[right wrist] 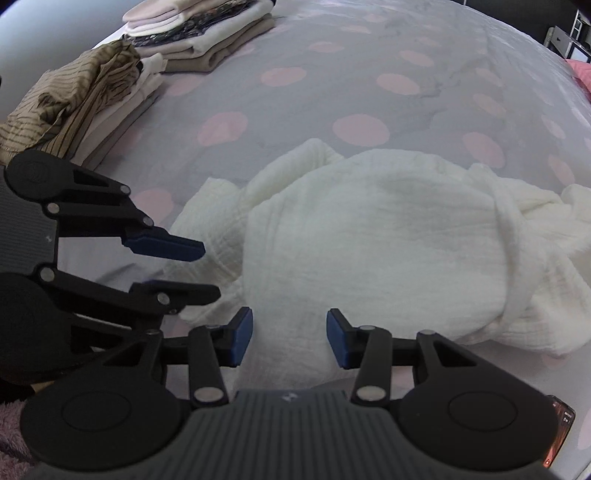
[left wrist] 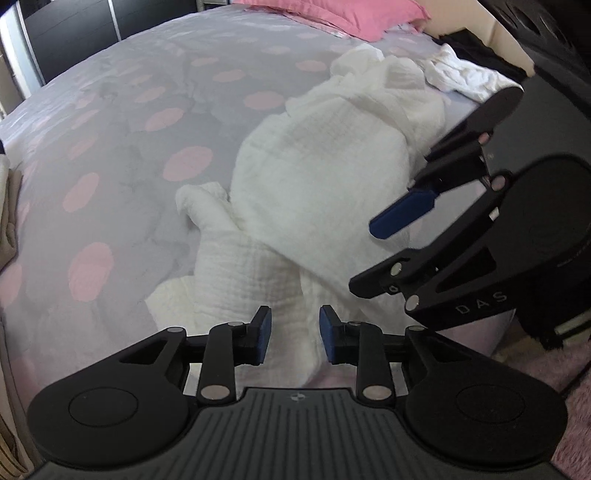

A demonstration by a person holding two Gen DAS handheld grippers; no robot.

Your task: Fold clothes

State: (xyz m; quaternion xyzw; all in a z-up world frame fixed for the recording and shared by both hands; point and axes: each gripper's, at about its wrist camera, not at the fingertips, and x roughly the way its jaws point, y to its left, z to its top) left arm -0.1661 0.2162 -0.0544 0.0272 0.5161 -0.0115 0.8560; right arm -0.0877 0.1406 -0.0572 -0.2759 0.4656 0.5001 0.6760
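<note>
A white crinkled garment [left wrist: 314, 184] lies bunched on the grey bedsheet with pink dots [left wrist: 129, 166]. A sleeve-like part runs toward the near edge. My left gripper [left wrist: 295, 336] hangs over that near part, open, with cloth showing below the gap between its blue pads. My right gripper [left wrist: 364, 256] comes in from the right, over the garment's edge. In the right wrist view the garment [right wrist: 369, 240] fills the middle. There the right gripper [right wrist: 290, 341] stands open above its near hem. The left gripper [right wrist: 211, 272] is at the garment's left end, with its fingers apart.
Stacks of folded clothes [right wrist: 199, 33] and a brown striped garment [right wrist: 66, 96] sit at the bed's far left corner. A pink pillow [left wrist: 332, 14] and a crumpled white cloth [left wrist: 461, 74] lie beyond the garment. A pink rug [left wrist: 576, 424] is beside the bed.
</note>
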